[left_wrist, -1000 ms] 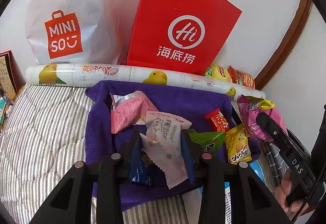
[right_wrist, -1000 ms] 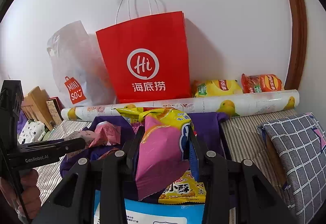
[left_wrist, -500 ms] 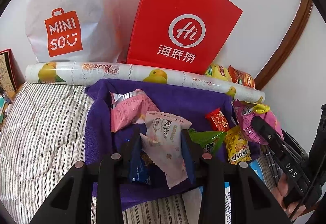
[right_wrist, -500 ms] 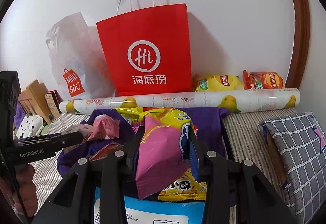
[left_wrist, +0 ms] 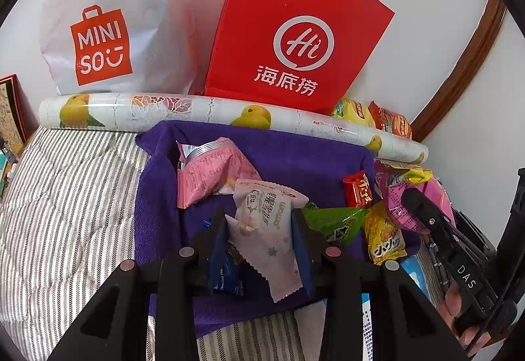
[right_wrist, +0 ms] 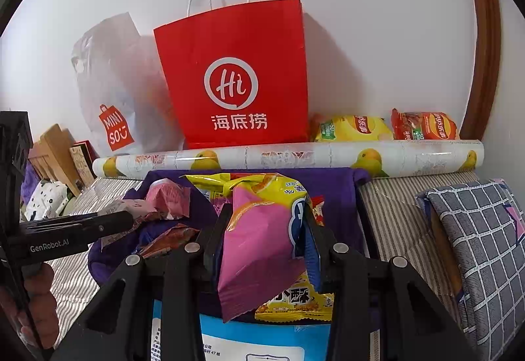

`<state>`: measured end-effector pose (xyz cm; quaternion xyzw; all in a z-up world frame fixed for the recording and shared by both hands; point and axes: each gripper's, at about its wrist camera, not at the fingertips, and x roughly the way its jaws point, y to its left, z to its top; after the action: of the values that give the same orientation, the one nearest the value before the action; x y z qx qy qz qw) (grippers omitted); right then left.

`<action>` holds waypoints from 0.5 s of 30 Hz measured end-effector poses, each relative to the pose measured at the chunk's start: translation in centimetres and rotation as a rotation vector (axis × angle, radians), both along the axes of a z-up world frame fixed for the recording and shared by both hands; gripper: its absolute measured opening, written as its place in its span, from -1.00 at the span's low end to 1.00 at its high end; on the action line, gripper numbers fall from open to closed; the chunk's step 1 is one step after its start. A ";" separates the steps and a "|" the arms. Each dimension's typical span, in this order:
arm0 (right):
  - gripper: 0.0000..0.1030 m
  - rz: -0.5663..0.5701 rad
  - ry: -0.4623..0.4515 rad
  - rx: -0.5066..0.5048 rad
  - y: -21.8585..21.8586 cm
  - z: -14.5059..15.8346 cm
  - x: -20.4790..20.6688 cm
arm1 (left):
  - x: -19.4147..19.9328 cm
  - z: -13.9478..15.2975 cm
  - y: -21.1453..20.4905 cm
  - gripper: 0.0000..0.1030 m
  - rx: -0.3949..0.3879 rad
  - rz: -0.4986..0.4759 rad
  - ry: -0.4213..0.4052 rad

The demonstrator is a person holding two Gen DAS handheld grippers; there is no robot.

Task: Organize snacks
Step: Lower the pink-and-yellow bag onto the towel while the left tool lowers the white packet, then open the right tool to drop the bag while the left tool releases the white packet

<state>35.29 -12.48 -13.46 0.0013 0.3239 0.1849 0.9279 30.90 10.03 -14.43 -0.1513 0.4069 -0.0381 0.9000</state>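
My left gripper (left_wrist: 259, 229) is shut on a pale pink snack packet (left_wrist: 269, 229), held over a purple cloth (left_wrist: 288, 154) strewn with snacks. On that cloth lie a pink bag (left_wrist: 206, 174), a small red packet (left_wrist: 357, 190), a green packet (left_wrist: 334, 221) and a yellow packet (left_wrist: 384, 236). My right gripper (right_wrist: 265, 229) is shut on a pink and yellow snack bag (right_wrist: 259, 239), raised above the cloth (right_wrist: 331, 183). In the left wrist view that gripper (left_wrist: 413, 200) and its bag (left_wrist: 403, 193) show at the right edge. The left gripper's fingers (right_wrist: 108, 223) reach in from the left of the right wrist view.
A red paper bag (right_wrist: 236, 75) and a white plastic bag (left_wrist: 108, 16) stand against the wall behind a fruit-printed roll (right_wrist: 295, 157). Two chip bags (right_wrist: 354, 128) lie beside the red bag. A checked cushion (right_wrist: 479, 236) lies right, striped bedding (left_wrist: 65, 197) left, a blue-white pack (right_wrist: 262, 341) below.
The right gripper with its pink and yellow bag has drifted slightly lower and closer to the cloth in the left wrist view. The left gripper and its packet have kept still.
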 end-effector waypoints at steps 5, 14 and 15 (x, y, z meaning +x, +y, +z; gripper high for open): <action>-0.10 0.012 -0.004 -0.003 0.3 0.0 -0.1 | 0.0 -0.1 0.0 -0.31 0.001 -0.002 0.002; 0.06 0.031 0.000 -0.012 0.7 -0.1 -0.3 | 0.2 -0.5 -0.1 -0.31 0.000 -0.008 0.018; 0.07 0.033 -0.001 -0.012 0.8 -0.1 -0.3 | 0.3 -0.6 -0.2 -0.31 0.000 -0.009 0.022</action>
<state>34.96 -11.69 -13.60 -0.0095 0.3246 0.1981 0.9248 31.17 9.85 -15.04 -0.1497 0.4174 -0.0404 0.8954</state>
